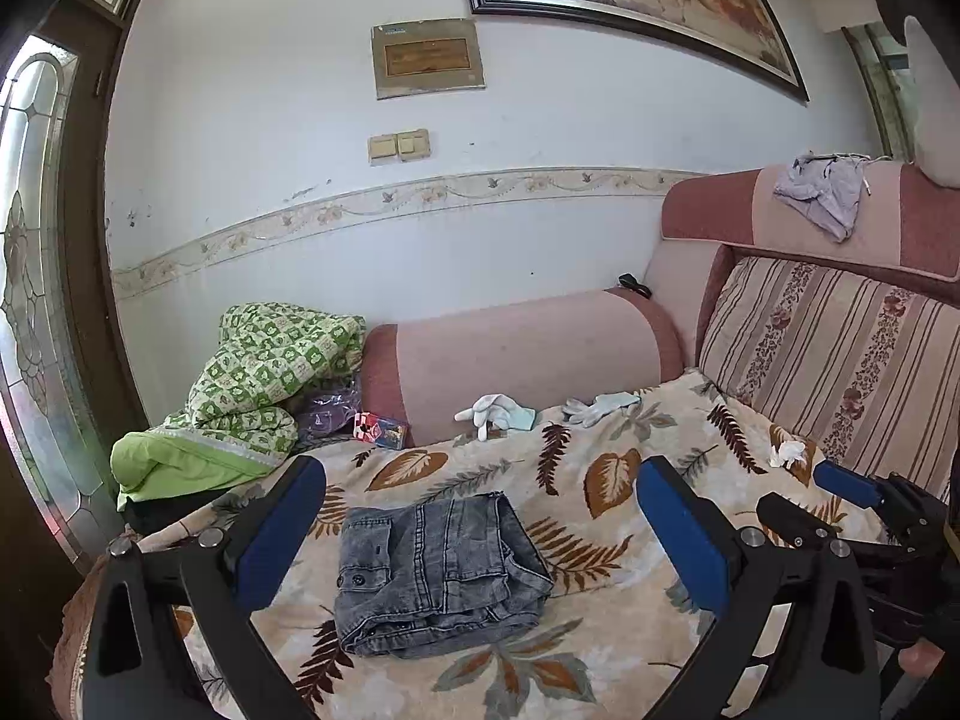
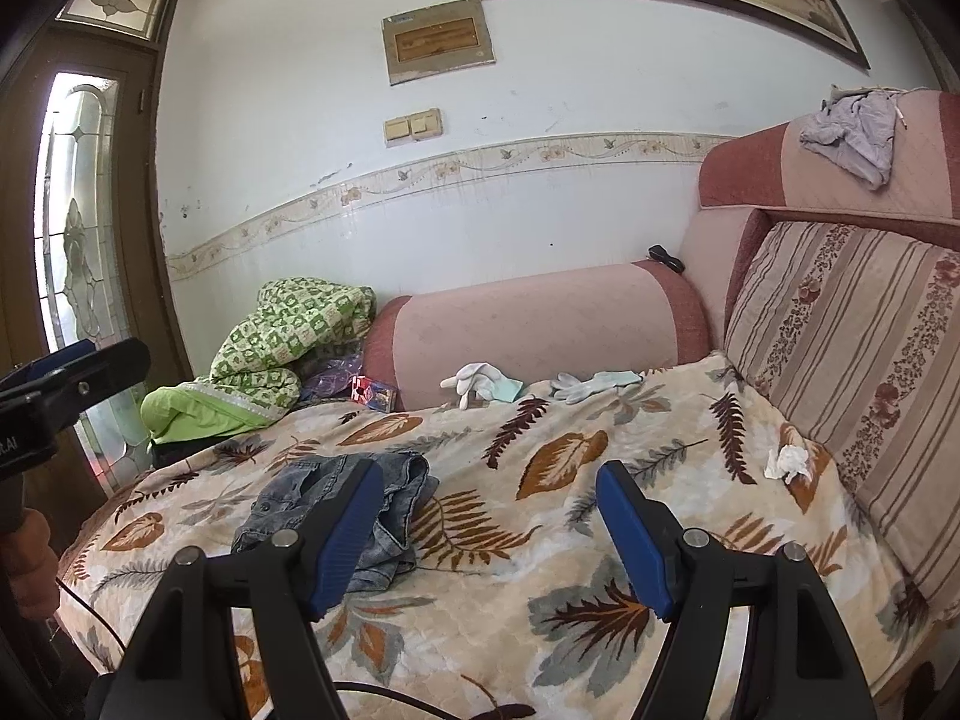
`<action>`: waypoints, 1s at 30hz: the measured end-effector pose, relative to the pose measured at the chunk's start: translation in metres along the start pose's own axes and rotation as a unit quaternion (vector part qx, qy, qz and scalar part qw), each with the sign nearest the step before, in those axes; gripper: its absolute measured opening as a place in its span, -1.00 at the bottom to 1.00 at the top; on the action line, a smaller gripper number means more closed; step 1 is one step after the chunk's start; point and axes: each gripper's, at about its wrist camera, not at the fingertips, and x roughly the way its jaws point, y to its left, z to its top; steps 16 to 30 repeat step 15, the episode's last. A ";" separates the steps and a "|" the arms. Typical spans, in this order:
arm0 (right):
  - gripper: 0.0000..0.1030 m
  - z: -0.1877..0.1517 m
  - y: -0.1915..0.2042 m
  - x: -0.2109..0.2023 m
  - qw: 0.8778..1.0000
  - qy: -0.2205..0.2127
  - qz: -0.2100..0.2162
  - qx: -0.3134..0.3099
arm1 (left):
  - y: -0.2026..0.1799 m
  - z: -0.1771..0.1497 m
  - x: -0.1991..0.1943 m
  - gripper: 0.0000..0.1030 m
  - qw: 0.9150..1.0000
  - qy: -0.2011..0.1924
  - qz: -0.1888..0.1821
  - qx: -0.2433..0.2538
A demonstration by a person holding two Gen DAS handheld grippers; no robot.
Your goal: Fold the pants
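The folded grey denim pants [image 1: 441, 570] lie centred just beyond the empty, spread left gripper [image 1: 480, 531], left of the equally released right gripper [image 2: 489, 534].

The pants [image 1: 441, 576] are grey, washed denim, folded into a compact, roughly square bundle. A buttoned flap pocket shows on its left part, the stacked folded edges face the near side. They lie flat on a leaf-patterned sofa cover [image 1: 606, 516].

Grey washed-denim pants [image 1: 441, 570], cream sofa cover [image 1: 606, 420] w/ brown leaf print, green-white check quilt [image 1: 270, 360], blue gripper pads [image 2: 345, 531]
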 end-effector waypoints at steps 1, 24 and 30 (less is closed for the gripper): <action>0.48 0.000 0.000 0.002 1.000 0.002 0.001 0.000 | 0.001 0.000 -0.001 1.00 1.000 -0.001 -0.001 -0.002; 0.48 -0.009 0.050 0.021 0.998 0.036 0.028 -0.050 | 0.039 -0.009 -0.002 1.00 0.999 -0.011 -0.027 -0.041; 0.48 -0.009 0.050 0.021 0.998 0.036 0.028 -0.050 | 0.039 -0.009 -0.002 1.00 0.999 -0.011 -0.027 -0.041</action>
